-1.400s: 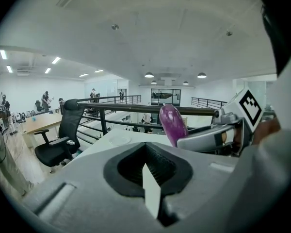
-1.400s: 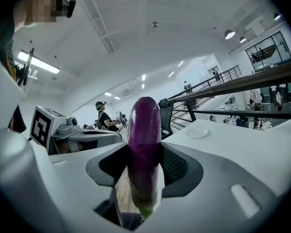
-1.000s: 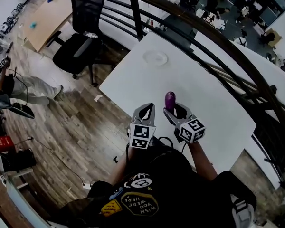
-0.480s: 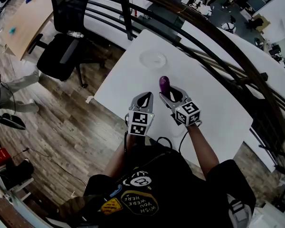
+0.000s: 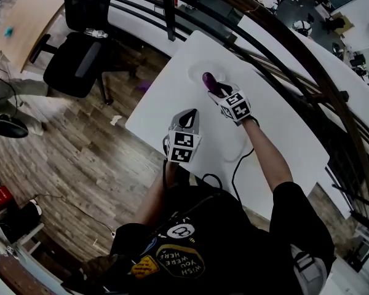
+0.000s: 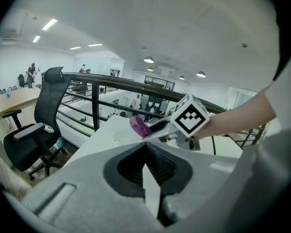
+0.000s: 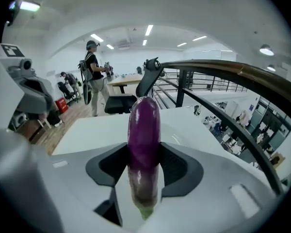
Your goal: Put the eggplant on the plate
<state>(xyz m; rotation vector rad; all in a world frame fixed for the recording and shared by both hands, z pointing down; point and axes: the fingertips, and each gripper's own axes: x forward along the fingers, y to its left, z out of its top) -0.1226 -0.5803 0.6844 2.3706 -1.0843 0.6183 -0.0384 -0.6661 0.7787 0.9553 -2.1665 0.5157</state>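
Over the far left corner of the white table [image 5: 264,140], the right gripper [image 5: 216,91] has the purple eggplant [image 5: 208,79] clamped between its jaws. The green stem end sits back in the grip and the rounded tip pokes out above the clear plate [image 5: 194,71]. Whether it touches the plate, I cannot tell.

The left gripper [image 5: 189,113] hovers nearer the person over plain tabletop, its jaws pressed together with nothing in them. A black cable [image 5: 235,172] trails across the table's near side.

Behind the table sweeps a dark curved railing [image 5: 295,60], with office desks visible beyond it. Off to the left lie wood-plank floor [image 5: 80,158], a black office chair [image 5: 71,63] and a light wooden desk [image 5: 24,17]. A standing person [image 7: 92,76] shows in the right gripper view.
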